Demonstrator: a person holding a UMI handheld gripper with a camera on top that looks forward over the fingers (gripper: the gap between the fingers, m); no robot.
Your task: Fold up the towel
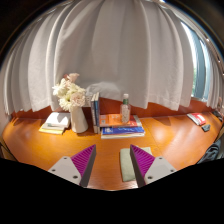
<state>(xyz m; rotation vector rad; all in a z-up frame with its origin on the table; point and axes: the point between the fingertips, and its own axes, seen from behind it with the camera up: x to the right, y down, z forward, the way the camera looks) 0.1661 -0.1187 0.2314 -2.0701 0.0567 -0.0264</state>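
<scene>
Gripper view: the gripper (113, 165) hovers over a wooden bench (170, 140), fingers spread apart with nothing held. A pale greenish folded piece, probably the towel (127, 165), lies flat on the bench between the fingers, close against the right-hand pad (142, 160), well nearer than the books. Its long axis runs roughly along the fingers, away from the camera (only part of it shows). Judgement: the coming move is a short descent onto it.

Counts, relative to the vase (78, 118): one vase with flowers; one bottle (125, 108) beyond its right side; a stack of books (121, 126) right of it; another small stack (54, 123) left of it.
</scene>
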